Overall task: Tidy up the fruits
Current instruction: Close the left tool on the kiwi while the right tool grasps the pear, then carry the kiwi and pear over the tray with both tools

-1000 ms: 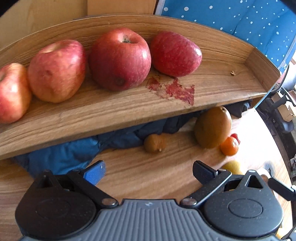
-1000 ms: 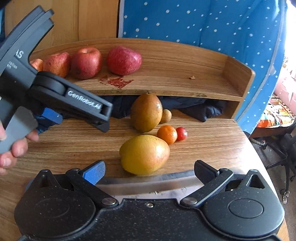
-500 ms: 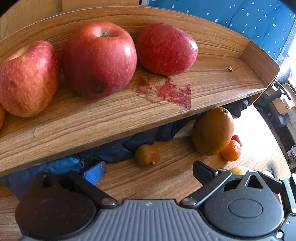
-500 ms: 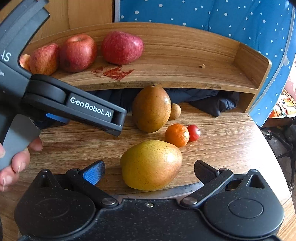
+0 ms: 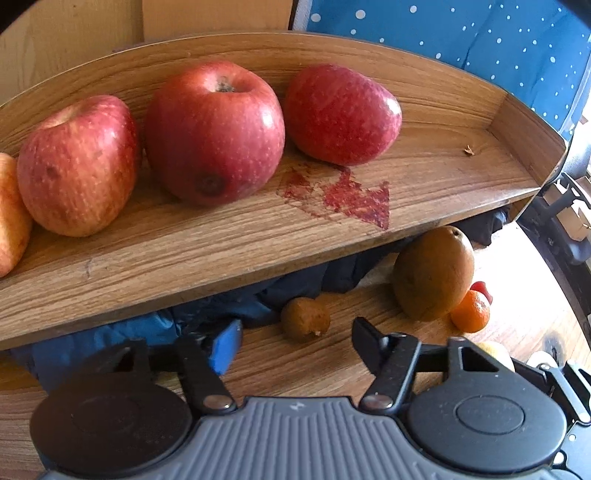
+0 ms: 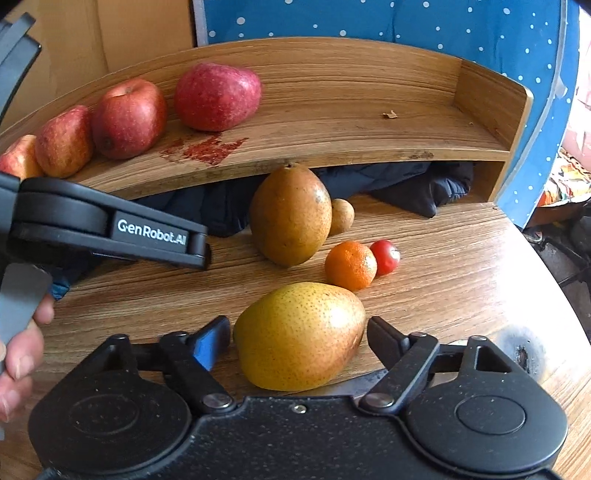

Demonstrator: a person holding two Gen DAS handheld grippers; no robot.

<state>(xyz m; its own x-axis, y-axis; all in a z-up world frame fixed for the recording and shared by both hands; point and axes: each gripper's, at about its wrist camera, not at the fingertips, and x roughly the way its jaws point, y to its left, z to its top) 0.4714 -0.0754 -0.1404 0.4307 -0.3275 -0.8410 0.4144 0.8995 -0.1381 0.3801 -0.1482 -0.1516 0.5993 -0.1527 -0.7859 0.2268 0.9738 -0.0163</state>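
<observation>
A yellow pear (image 6: pixel 299 336) lies on the wooden table (image 6: pixel 461 280), and my right gripper (image 6: pixel 297 328) is shut on it, one finger against each side. Behind it are a brown pear (image 6: pixel 290 214), a small brown fruit (image 6: pixel 341 216), a mandarin (image 6: pixel 351 265) and a cherry tomato (image 6: pixel 386 256). Several red apples (image 5: pixel 214 133) sit in a row on the raised curved shelf (image 5: pixel 184 251). My left gripper (image 5: pixel 295 339) hangs open and holds nothing, low in front of the shelf, with the small brown fruit (image 5: pixel 304 325) just ahead of its fingers.
Dark blue cloth (image 6: pixel 406 184) is bunched under the shelf. A red stain (image 5: pixel 351 199) marks the shelf right of the apples. A hand (image 6: pixel 22 350) holds the left gripper's handle. Blue dotted fabric (image 6: pixel 369 22) hangs behind. The table's rounded edge drops off at right.
My right gripper moved forward over the yellow pear and its fingers closed in on it. The left gripper's fingers narrowed a little and it drifted slightly along the shelf.
</observation>
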